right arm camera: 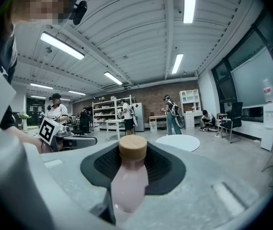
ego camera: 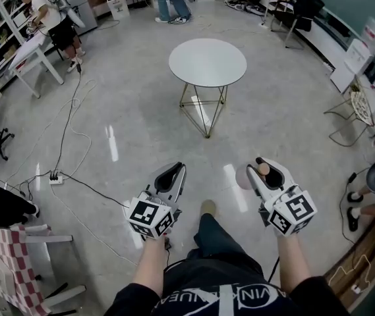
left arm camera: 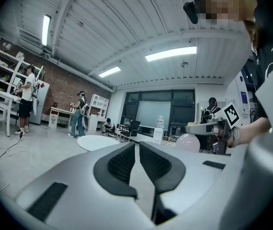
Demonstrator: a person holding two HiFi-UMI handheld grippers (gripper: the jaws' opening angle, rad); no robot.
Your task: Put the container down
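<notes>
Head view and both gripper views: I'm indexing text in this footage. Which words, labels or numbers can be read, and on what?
"VIN": white print on the black shirt, as far as it reads; the rest is broken by folds.
No label shows on the bottle.
The marker cubes carry patterns only, no letters.
Print on the boards by the wall is too small to read.

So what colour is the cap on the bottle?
Light tan, wood-like cap on the pink bottle; clearest in the right gripper view.
</notes>
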